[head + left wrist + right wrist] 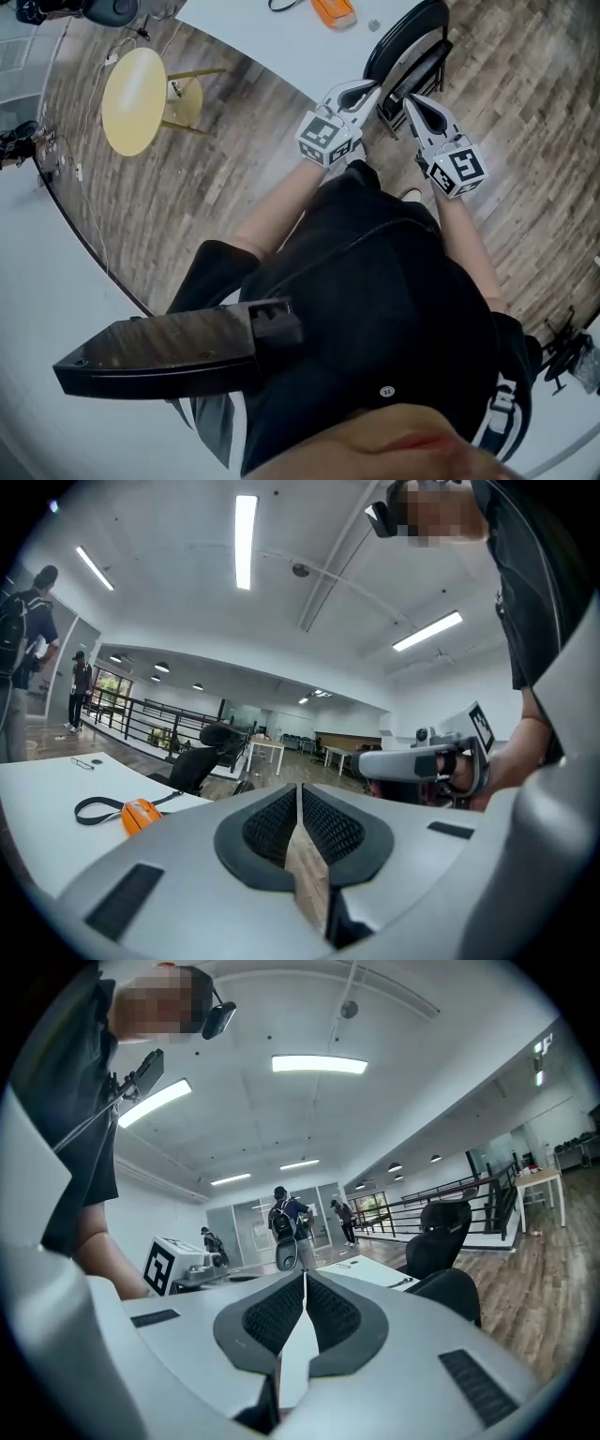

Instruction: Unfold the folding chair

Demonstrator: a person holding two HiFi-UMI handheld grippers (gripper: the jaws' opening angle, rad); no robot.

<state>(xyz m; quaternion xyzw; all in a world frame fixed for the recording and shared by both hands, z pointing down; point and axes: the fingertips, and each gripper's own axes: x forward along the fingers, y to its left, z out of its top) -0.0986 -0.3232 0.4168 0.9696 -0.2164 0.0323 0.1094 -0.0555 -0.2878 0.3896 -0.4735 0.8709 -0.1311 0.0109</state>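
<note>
A black folding chair [409, 49] stands folded on the wood floor, beside the white table [253, 33]. My left gripper [372, 91] is held just short of the chair's left side, its jaws shut with nothing between them. My right gripper [411, 101] sits close beside it, below the chair's frame, also shut and empty. In the left gripper view the shut left gripper [300, 791] points level over the table, with the right gripper [422, 761] off to its right. In the right gripper view the right gripper [305, 1277] is shut, and a black rounded chair back [452, 1299] lies to its right.
An orange object [333, 11] with a black strap lies on the white table, also seen as the orange object [141, 815]. A round yellow side table [136, 98] stands to the left. A black office chair [202, 757] and several people stand farther off.
</note>
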